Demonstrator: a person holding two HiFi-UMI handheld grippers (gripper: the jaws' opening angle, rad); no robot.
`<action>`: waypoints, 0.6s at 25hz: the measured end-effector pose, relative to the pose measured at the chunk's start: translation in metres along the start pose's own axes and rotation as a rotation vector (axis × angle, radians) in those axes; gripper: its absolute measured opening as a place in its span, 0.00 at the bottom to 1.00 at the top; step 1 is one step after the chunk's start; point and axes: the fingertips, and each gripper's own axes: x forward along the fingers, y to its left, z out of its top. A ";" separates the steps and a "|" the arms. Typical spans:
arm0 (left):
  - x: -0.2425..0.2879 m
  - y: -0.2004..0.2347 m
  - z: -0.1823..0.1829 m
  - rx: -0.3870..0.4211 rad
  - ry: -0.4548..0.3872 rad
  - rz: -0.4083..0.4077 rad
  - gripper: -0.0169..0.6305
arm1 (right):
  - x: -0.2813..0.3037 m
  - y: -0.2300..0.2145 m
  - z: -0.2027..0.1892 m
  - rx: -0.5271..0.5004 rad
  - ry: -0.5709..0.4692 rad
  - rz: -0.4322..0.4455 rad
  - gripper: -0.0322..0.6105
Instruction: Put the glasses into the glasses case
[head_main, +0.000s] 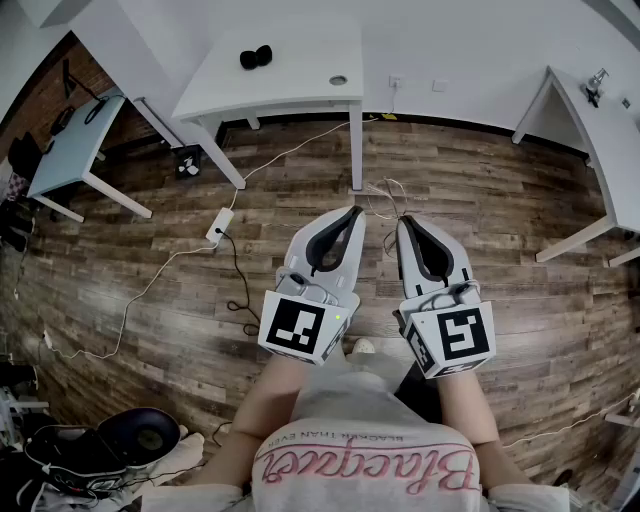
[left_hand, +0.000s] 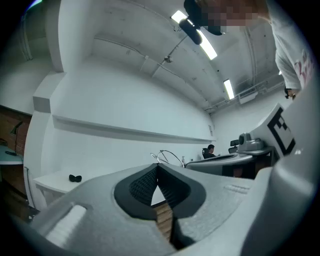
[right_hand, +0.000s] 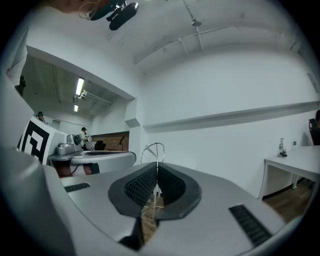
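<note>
Right gripper (head_main: 405, 222) is clenched on the thin wire glasses (head_main: 385, 196), whose rims stick up past its tips in the right gripper view and hang over the wooden floor (head_main: 480, 190). Left gripper (head_main: 354, 212), just beside it, has its jaws pressed together on nothing. A small black object (head_main: 255, 57) lies on the white worktop (head_main: 300, 75), well apart from both.

A small black two-lobed thing (head_main: 256, 57) lies flat on the white desk (head_main: 300, 80); near its far edge. Glasses or case, I can't tell.
</note>
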 end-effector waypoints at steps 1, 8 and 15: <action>-0.001 -0.002 0.000 0.008 0.003 0.000 0.04 | -0.002 0.000 0.000 0.002 -0.001 -0.003 0.07; -0.007 0.004 0.002 0.019 0.001 0.013 0.04 | 0.001 0.009 0.001 -0.010 -0.002 0.008 0.07; -0.011 0.042 -0.005 0.009 0.012 0.054 0.04 | 0.036 0.029 0.002 -0.016 -0.006 0.061 0.07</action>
